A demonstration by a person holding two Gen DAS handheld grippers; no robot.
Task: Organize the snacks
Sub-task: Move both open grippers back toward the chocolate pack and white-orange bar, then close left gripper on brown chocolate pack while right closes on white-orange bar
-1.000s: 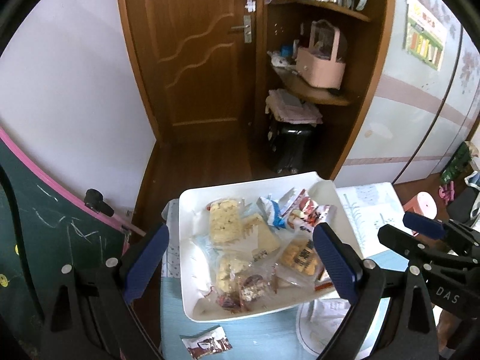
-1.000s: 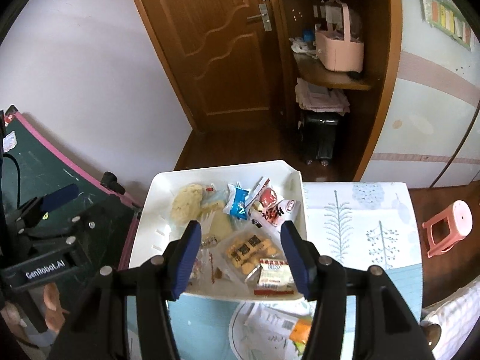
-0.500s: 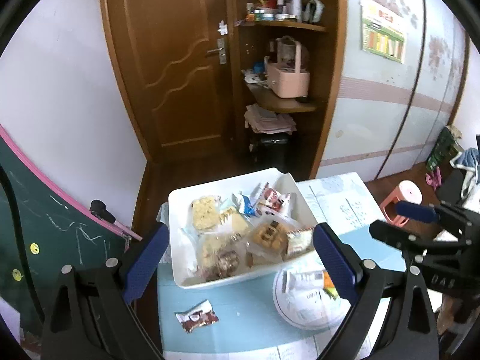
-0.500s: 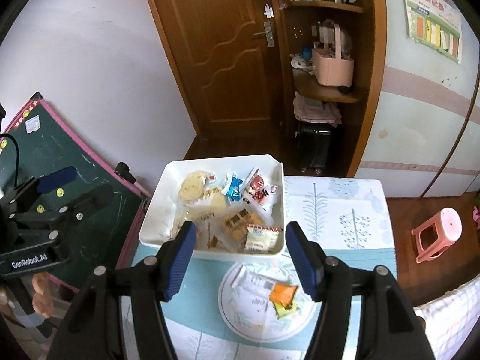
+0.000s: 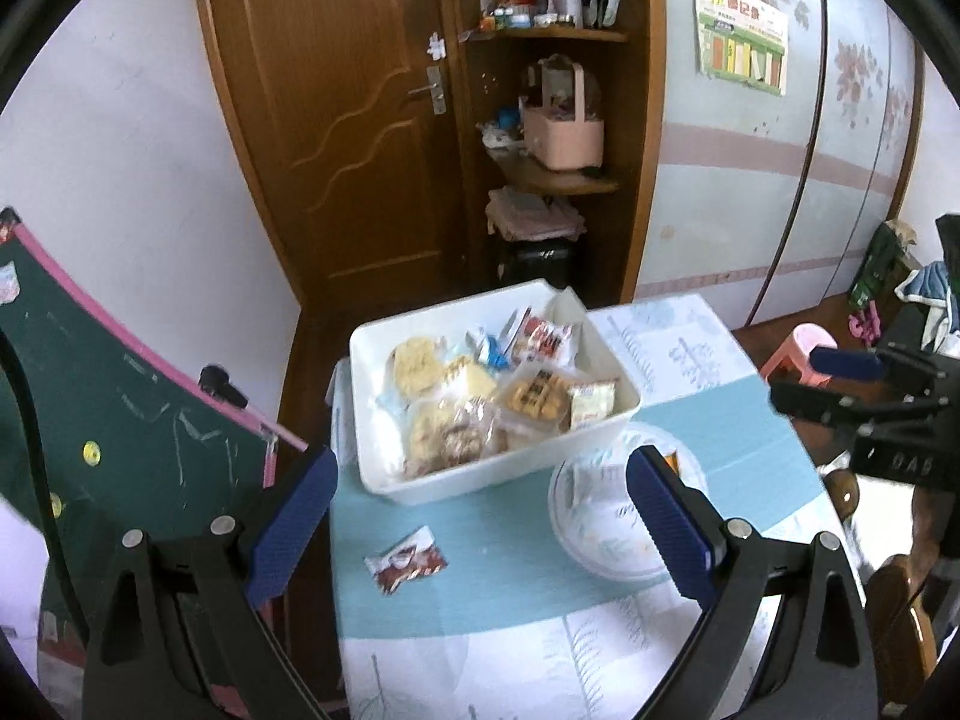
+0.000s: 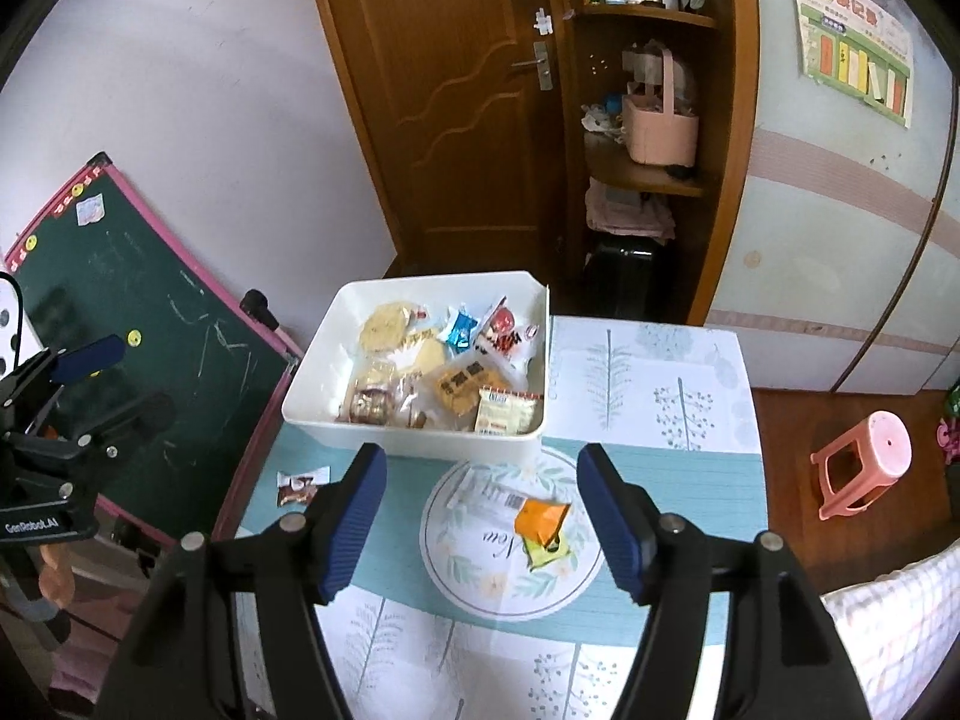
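Two hand-held grippers hang over the counter, both angled down toward it and both empty. The left hand-held gripper has its blue pads spread wide with nothing between them. The right hand-held gripper is partly spread and its jaws are opening, also with nothing between the pads; the plate and counter show through the gap.

A white bin sits at the counter's far left corner, next to the green chalkboard that leans beside the left edge. The bin holds many wrapped snacks lying loose on one another: a round pale cracker pack, a small blue packet, a red-and-white packet, a clear pack of square biscuits and a yellow-and-white packet against the bin's near wall.

Just in front of the bin, toward the middle of the counter, the round plate carries a white wrapper with a barcode and an orange packet that lies over a yellow-green one. One brown-and-white snack lies alone on the teal cloth near the left edge, apart from both bin and plate.

A pink stool stands on the floor beyond the right edge.
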